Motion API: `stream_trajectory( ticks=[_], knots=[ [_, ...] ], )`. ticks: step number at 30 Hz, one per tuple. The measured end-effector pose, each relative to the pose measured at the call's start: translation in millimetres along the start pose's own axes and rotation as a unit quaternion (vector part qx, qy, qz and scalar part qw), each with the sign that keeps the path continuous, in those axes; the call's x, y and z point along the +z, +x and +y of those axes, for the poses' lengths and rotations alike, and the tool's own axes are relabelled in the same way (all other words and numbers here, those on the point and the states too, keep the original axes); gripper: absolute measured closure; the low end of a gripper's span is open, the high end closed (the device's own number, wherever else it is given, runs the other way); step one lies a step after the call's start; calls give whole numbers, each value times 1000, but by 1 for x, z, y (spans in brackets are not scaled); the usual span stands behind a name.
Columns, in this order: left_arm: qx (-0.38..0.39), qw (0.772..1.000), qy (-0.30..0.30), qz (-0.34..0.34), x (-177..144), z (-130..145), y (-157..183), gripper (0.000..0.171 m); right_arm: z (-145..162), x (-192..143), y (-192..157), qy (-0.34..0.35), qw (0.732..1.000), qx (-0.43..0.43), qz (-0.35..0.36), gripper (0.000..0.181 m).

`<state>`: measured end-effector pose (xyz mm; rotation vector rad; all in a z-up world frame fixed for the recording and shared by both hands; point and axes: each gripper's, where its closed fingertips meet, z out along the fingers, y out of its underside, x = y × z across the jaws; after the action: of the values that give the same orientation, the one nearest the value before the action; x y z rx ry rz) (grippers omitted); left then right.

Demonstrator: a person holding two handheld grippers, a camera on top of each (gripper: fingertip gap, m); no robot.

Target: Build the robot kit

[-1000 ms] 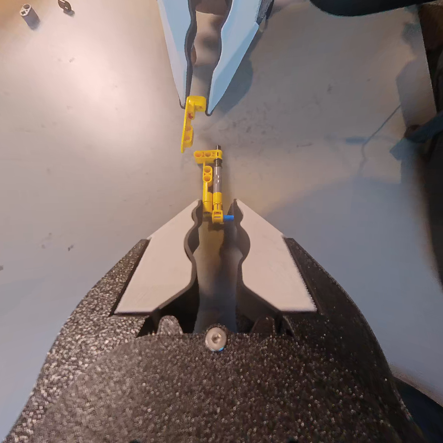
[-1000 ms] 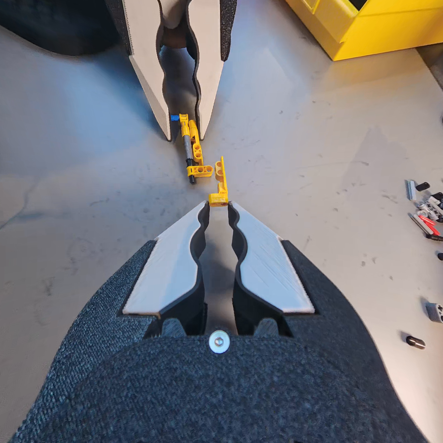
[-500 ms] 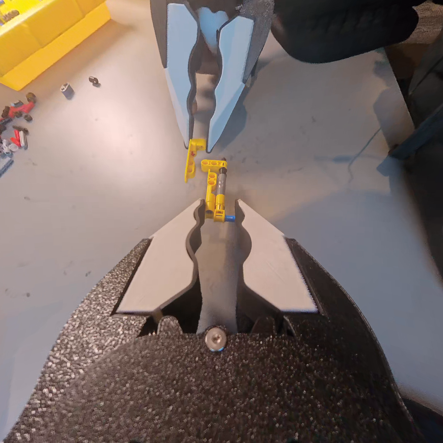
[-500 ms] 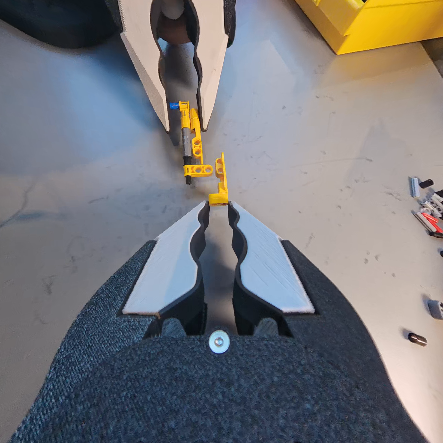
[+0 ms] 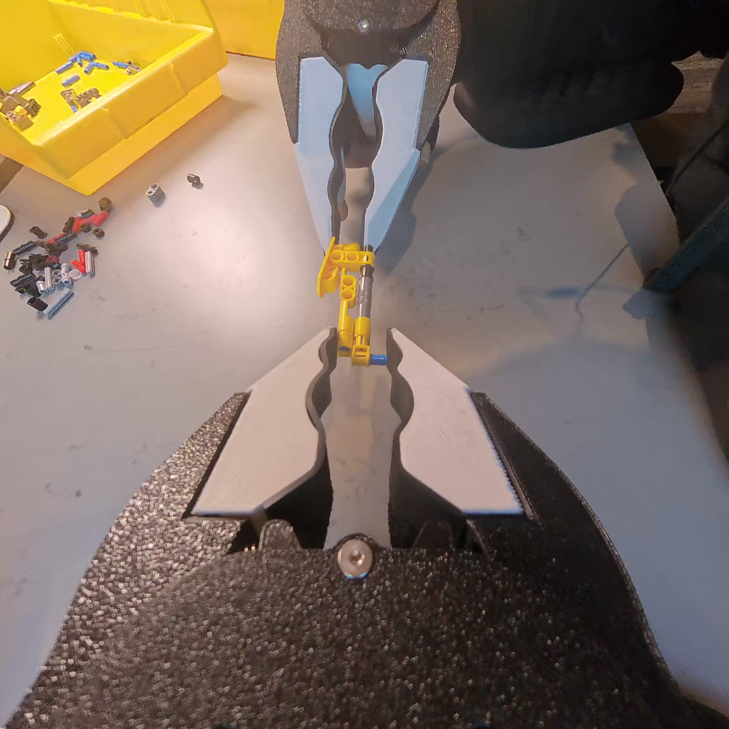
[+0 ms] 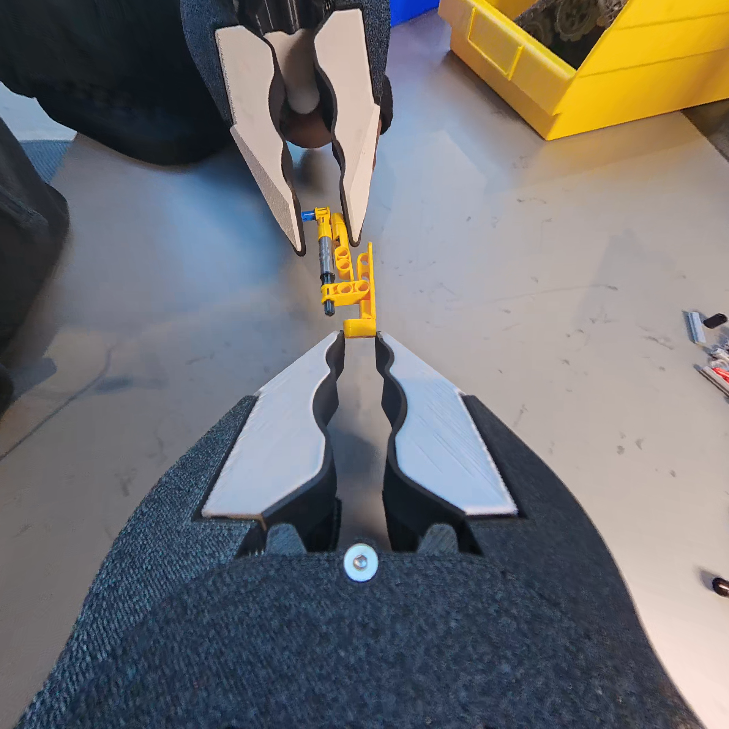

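My left gripper is shut on a small yellow assembly with a grey axle and a blue pin at its near end. My right gripper is shut on the foot of a yellow L-shaped beam. The two grippers face each other tip to tip above the grey table. The L-shaped beam lies against the assembly's cross beam. I cannot tell whether the two are joined. The left gripper also shows in the right wrist view, and the right gripper in the left wrist view.
A yellow parts bin stands at the far left of the left wrist view, with a pile of loose black, red and grey parts in front of it. Another yellow bin and loose parts lie to the right in the right wrist view. The tips of one gripper are about 5 cm away from the tips of the other.
The two grippers have closed the gap between them. The L-shaped beam, earlier apart from the assembly, now lies against its cross beam. Both cameras now take in more of the table and bins.
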<state>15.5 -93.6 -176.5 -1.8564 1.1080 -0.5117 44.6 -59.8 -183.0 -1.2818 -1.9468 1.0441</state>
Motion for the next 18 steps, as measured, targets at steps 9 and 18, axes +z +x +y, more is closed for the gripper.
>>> stream_trajectory(
  ticks=[9,18],
  knots=[
    [5,1000,-6,-6,1,1,-1,148,0,0,1,-1,1000,-2,3,166],
    [-3,999,-49,2,7,19,0,148,18,2,12,-51,998,4,30,166]
  ],
)
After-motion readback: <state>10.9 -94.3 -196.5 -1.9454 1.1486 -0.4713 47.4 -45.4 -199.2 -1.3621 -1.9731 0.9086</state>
